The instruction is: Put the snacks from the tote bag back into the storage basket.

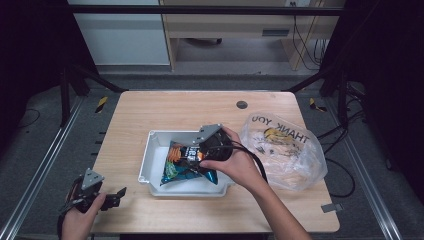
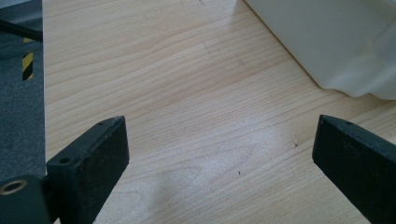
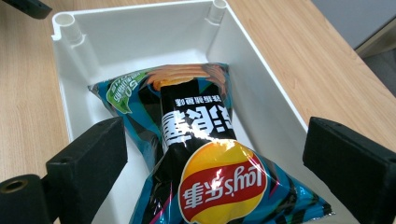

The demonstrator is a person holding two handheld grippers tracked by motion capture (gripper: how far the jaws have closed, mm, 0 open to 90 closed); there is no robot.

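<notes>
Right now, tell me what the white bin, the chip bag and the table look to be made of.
White bin: likely moulded plastic, matte, with rounded corner posts.
Chip bag: glossy printed film, by its glare and crinkles.
Table: pale wood or wood-look laminate, with visible grain and a smooth satin sheen.

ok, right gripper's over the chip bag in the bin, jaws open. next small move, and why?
Probably lower the right gripper a little and close on the chip bag. Its jaws stand wide open on either side of the bag, which lies loose in the white bin, not yet gripped. The left gripper sits open over bare table, out of the way.
</notes>
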